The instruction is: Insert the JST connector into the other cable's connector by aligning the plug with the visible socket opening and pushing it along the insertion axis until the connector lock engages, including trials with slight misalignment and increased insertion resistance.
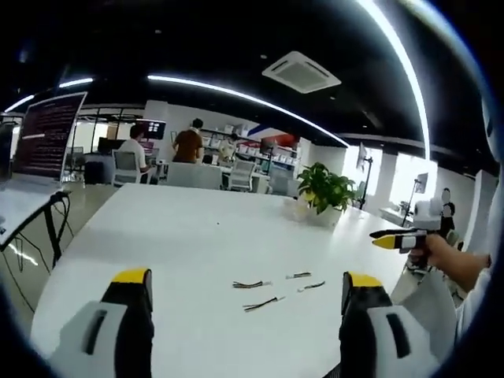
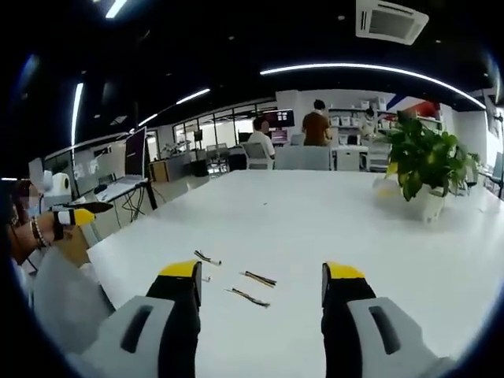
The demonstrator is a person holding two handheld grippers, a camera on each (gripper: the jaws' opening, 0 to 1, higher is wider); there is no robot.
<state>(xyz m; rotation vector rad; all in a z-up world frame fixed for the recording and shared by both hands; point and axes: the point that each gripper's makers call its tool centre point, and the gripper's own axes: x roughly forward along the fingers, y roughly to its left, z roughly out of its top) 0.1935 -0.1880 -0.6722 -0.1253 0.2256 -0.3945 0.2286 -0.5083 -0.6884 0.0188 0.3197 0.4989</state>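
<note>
1. Left gripper view, far left: a dark monitor stands at the edge of a side desk, with black cables hanging below it.
2. Left gripper: jaws spread wide, yellow tips, nothing between them. It hovers above the near edge of the white table.
3. Between those jaws, on the table: four short JST cables. Nearest one, one just behind it, two more to the right and. All lie loose and apart from each other; none is mated or touched by a jaw.
4. Further right: a potted plant sits near the table's far right edge.
5. Right edge of the same view: the right gripper is held in a hand, well clear of the cables. Its yellow tips look close together from this angle.
6. Right gripper view, far left: the left gripper comes in, held in a hand with a wrist bracelet.
7. Right gripper from its own camera: jaws wide apart, holding nothing, above the table.
8. Cables lie between and just ahead of the jaws.
9. Right: the plant again; people sit and stand at desks in the background.
</note>
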